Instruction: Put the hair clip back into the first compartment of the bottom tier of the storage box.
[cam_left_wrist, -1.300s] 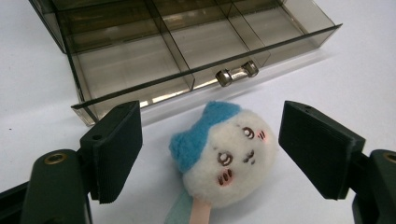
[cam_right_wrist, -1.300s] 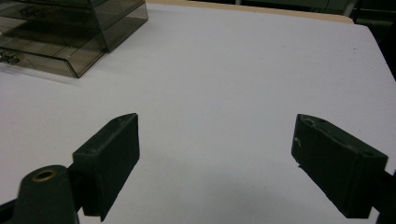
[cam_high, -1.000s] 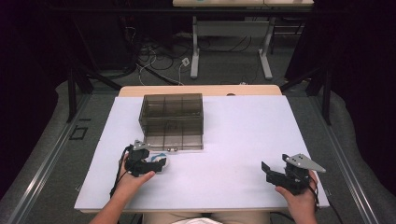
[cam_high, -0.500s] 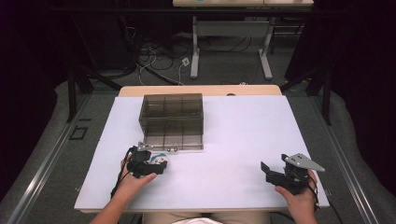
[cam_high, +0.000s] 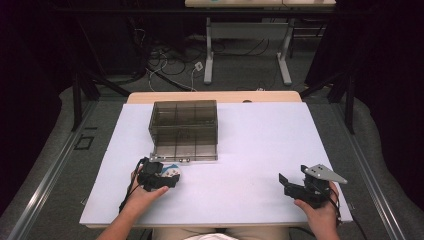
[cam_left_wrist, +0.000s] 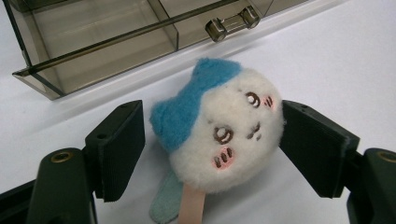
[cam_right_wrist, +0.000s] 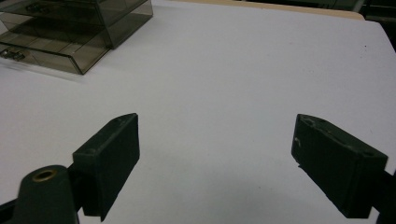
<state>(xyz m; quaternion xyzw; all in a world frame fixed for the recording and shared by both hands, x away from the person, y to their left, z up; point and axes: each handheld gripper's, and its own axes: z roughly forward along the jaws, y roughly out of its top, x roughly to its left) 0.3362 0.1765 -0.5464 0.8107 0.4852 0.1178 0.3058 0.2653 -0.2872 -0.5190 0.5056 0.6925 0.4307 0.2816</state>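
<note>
White table (cam_high: 260, 150) on grey floor (cam_high: 50, 165), surroundings dark. Beyond the table's far edge: a desk with white legs (cam_high: 209, 55), loose cables (cam_high: 165, 67) on the floor.

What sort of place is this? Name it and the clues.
Probably a lab or test workspace: a white table on a dark floor, loose cables behind it, a desk frame beyond, and a hand-held left gripper.

A fluffy cloth plush toy (cam_left_wrist: 219, 128) lies on the matt white table (cam_left_wrist: 336, 60) beside a glossy smoked-plastic drawer box (cam_left_wrist: 98, 37).
</note>
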